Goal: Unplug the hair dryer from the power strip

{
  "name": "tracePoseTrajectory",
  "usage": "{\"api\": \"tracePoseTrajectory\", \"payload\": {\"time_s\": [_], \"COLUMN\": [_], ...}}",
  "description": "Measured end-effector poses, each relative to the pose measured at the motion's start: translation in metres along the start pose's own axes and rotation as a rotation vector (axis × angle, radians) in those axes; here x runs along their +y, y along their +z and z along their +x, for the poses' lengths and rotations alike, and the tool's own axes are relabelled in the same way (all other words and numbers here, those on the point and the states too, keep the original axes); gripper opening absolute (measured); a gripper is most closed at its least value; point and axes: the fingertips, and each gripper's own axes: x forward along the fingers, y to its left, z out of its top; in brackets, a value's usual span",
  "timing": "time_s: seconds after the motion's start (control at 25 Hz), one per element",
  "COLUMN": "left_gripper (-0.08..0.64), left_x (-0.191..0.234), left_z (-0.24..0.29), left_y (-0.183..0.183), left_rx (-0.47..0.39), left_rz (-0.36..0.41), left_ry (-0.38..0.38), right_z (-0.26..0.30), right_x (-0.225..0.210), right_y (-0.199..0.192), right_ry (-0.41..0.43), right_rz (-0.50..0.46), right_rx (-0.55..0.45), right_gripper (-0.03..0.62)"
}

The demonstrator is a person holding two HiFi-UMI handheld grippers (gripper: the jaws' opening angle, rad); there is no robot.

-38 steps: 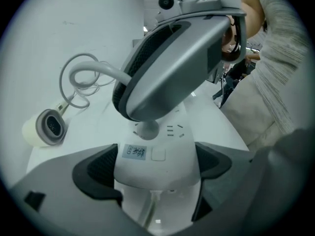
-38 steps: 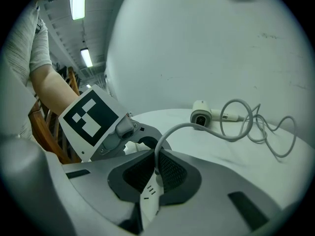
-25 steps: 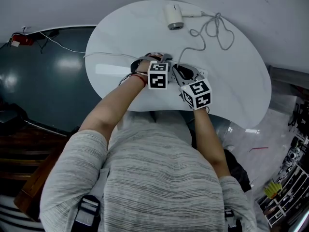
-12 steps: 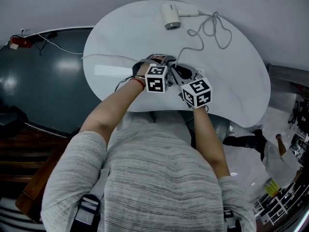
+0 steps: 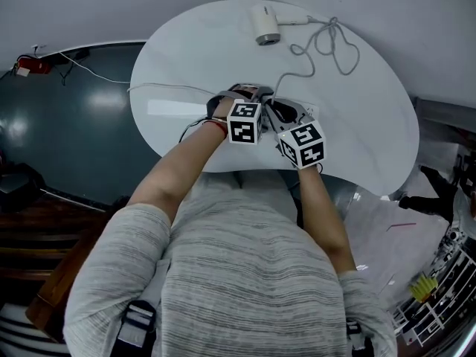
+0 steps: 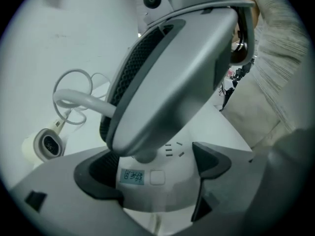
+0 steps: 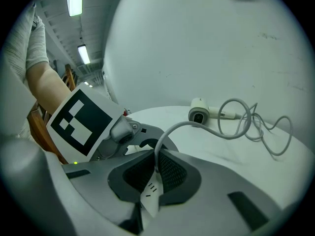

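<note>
White and rounded, the table stands over a dark floor. At its far edge lies the hair dryer, on its side, with its cable looped loosely beside it and running back toward the near edge. There, the 2 grippers meet over the power strip. The left gripper straddles the strip's body, 1 pad against each side. The right gripper comes in from above with its jaws almost together, pinching the cable just where it enters the plug, which rests at the strip's top face beside 3 socket marks.
</note>
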Motion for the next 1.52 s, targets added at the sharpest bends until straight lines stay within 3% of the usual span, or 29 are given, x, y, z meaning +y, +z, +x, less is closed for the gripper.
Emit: {"api": "tracePoseTrajectory", "payload": {"time_s": [0.28,0.6,0.96,1.28,1.44,1.52], "left_gripper": [0.466,0.466,0.466,0.466,0.466,0.466], "left_x": [0.001,0.0,0.0,-0.002,-0.002,-0.002], "left_z": [-0.001,0.001,0.005,0.003,0.005,0.006], "left_y": [-0.001,0.001,0.001,0.003,0.002,0.002], "left_rx": [-0.003,-0.004,0.016,-0.03,-0.015,-0.013], "left_rz": [0.01,0.002,-0.012,0.0,0.0,0.004], "left_ry": [-0.006,0.002,-0.01,0.003,-0.005,-0.009], "right_z": [-0.003,0.002,-0.009,-0.002,-0.008,-0.018], "right_x": [0.005,-0.008,0.004,-0.01,0.0,0.01], "right_y": [-0.001,0.006,-0.005,0.006,0.001,0.007], "right_ry": [-0.021,-0.016,-0.059,-0.043,-0.046,-0.04], "right_rz": [-0.036,0.036,-0.035,0.035,-0.027,-0.038], "right_rx": [0.005,-0.004,0.012,-0.007,0.02,-0.023], "right_gripper": [0.037,0.037,0.037,0.037,0.037,0.037]}}
